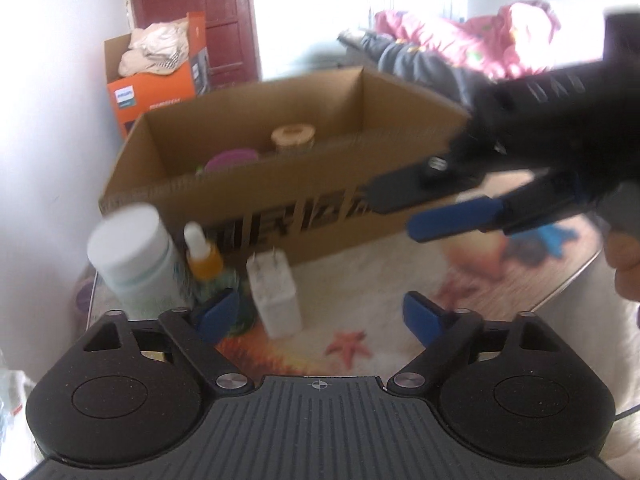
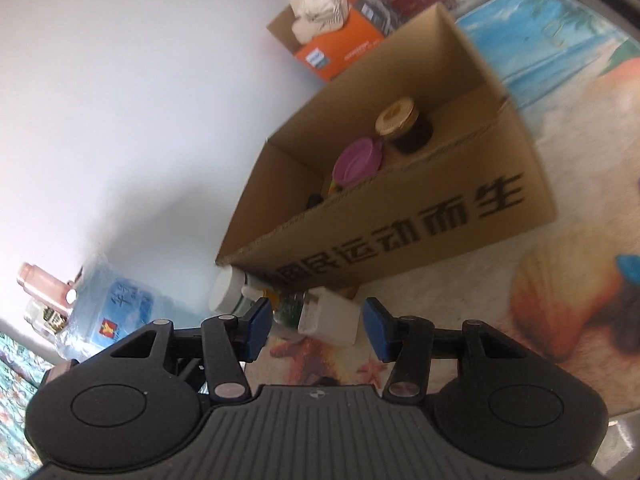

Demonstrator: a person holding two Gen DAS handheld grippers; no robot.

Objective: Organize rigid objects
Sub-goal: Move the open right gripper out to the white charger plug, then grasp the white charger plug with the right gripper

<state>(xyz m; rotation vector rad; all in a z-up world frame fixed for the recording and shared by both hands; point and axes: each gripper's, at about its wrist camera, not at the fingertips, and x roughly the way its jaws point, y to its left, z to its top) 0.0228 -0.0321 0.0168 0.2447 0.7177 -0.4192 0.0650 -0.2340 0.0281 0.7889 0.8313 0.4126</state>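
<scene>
An open cardboard box (image 1: 280, 204) (image 2: 400, 236) stands on the beach-print table and holds a wooden-lidded dark jar (image 2: 404, 124) and a purple lid (image 2: 356, 162). In front of its near left corner stand a white-capped bottle (image 1: 132, 256), a small orange dropper bottle (image 1: 202, 256) and a white charger plug (image 1: 276, 294) (image 2: 330, 318). My left gripper (image 1: 320, 316) is open just short of the charger, nothing between its jaws. My right gripper (image 1: 394, 216) (image 2: 318, 328) hangs open and empty in the air in front of the box's near wall.
An orange carton (image 1: 160, 76) stuffed with cloth sits behind the box by a red door. A sofa with a pink blanket (image 1: 460, 48) lies at the far right. A large water jug (image 2: 108, 308) stands left of the table. The table's curved edge (image 1: 576, 280) runs at the right.
</scene>
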